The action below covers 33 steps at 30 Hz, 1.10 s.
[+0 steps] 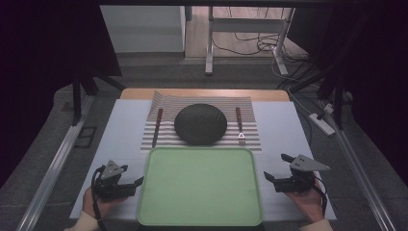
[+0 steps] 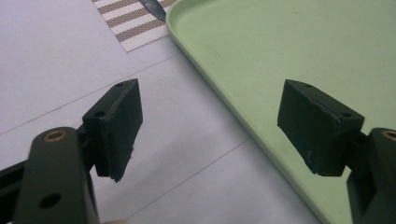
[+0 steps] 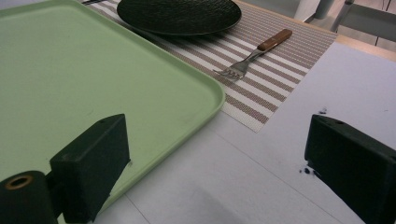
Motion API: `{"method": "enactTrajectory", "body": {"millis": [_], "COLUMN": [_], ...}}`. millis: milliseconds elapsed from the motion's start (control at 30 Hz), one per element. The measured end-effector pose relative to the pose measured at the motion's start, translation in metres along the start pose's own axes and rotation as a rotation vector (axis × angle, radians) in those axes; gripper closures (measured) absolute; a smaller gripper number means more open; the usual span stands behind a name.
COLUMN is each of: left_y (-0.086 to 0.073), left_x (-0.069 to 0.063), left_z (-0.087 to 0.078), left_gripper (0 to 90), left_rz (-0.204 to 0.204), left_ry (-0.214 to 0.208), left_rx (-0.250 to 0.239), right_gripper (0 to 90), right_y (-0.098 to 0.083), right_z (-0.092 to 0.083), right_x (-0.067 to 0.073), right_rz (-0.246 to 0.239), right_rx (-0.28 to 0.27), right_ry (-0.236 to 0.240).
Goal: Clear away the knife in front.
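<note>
Green tray [image 1: 199, 185] near edge cut off (knife [image 1: 157, 126] dim); left tool [image 1: 135, 177], right tool [image 1: 275, 166] agape, empty.

Lower centre: green plastic tray [image 1: 199, 187] on white worktop [image 1: 125, 139]. Above it, striped woven placemat [image 1: 168, 134] carrying dark round plate [image 1: 200, 123]; wooden-handled knife [image 1: 157, 126] left, wooden-handled fork [image 1: 239, 124] right.
</note>
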State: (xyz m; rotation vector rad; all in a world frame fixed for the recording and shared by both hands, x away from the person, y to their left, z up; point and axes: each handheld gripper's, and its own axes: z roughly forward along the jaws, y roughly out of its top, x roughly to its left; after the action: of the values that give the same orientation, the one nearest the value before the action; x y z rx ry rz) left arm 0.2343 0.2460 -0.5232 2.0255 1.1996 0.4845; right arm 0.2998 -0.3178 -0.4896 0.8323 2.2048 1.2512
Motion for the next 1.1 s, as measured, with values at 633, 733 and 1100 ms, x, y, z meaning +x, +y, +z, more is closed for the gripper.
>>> {"method": "enactTrajectory", "body": {"millis": [633,733,1100], "left_y": [0.003,0.005,0.018], "left_x": [0.000,0.001,0.000], "left_z": [-0.001,-0.001,-0.001], "left_gripper": [22.9,22.9,22.7], "left_rz": [0.004,0.003,0.014], "left_ry": [-0.004,-0.005,-0.016], "left_rx": [0.000,-0.001,-0.012], "right_gripper": [6.8,6.8,6.8], "right_y": [-0.002,-0.002,-0.003], "right_z": [0.004,0.004,0.006], "right_x": [0.001,0.001,0.000], "right_rz": [-0.006,-0.006,0.001], "right_rx": [0.039,0.042,0.047], "right_ry": [0.017,0.018,0.017]}}
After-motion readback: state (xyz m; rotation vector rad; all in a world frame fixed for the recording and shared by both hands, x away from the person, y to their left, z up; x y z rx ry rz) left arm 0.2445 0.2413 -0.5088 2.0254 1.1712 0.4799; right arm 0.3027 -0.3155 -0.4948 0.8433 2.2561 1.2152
